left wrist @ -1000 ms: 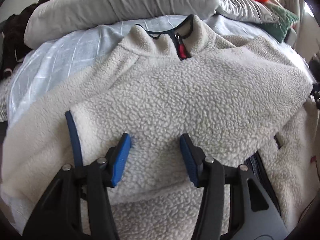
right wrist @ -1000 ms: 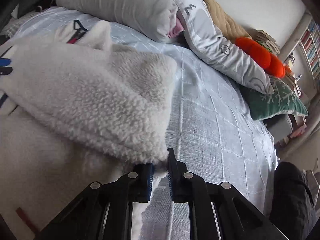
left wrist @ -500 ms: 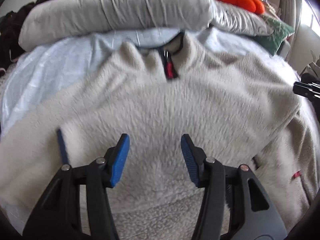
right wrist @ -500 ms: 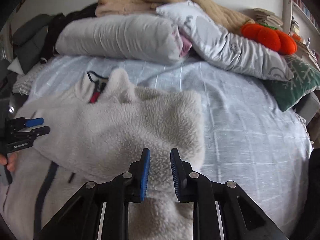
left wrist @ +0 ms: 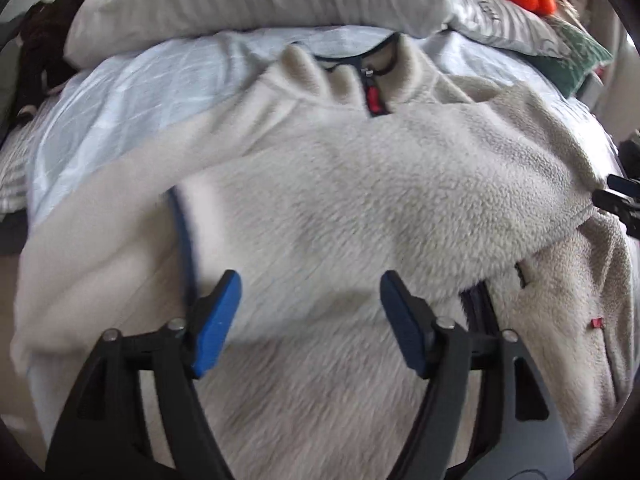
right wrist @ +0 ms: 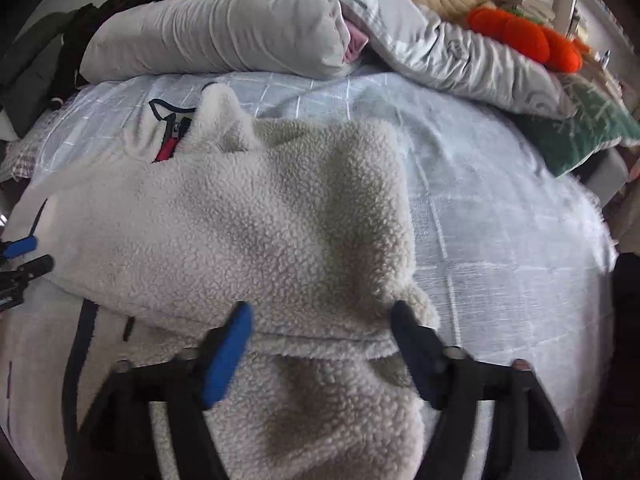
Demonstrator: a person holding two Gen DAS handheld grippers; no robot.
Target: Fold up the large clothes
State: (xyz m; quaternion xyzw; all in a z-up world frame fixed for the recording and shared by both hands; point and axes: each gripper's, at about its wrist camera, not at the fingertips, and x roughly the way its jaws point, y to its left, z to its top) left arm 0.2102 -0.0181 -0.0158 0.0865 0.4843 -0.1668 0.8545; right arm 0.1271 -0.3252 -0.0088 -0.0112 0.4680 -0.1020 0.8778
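Observation:
A cream fleece jacket [left wrist: 340, 184] with a red zipper pull [left wrist: 374, 100] and dark blue trim lies collar-away on the bed; it also shows in the right wrist view [right wrist: 248, 220]. One sleeve is folded across its chest. My left gripper [left wrist: 310, 308] is open just above the folded sleeve, holding nothing. My right gripper [right wrist: 322, 328] is open over the folded sleeve's edge at the jacket's right side, holding nothing. Each gripper shows at the edge of the other's view.
The light blue checked bedsheet [right wrist: 500, 208] spreads to the right of the jacket. Grey pillows [right wrist: 224, 32], a beige blanket, an orange plush [right wrist: 528, 40] and a green cushion [right wrist: 580, 128] are piled along the far side. Dark clothes lie at the far left.
My right gripper let go of the sleeve edge and opened wide, pulling back a little. The left gripper stayed open and shifted slightly over the jacket.

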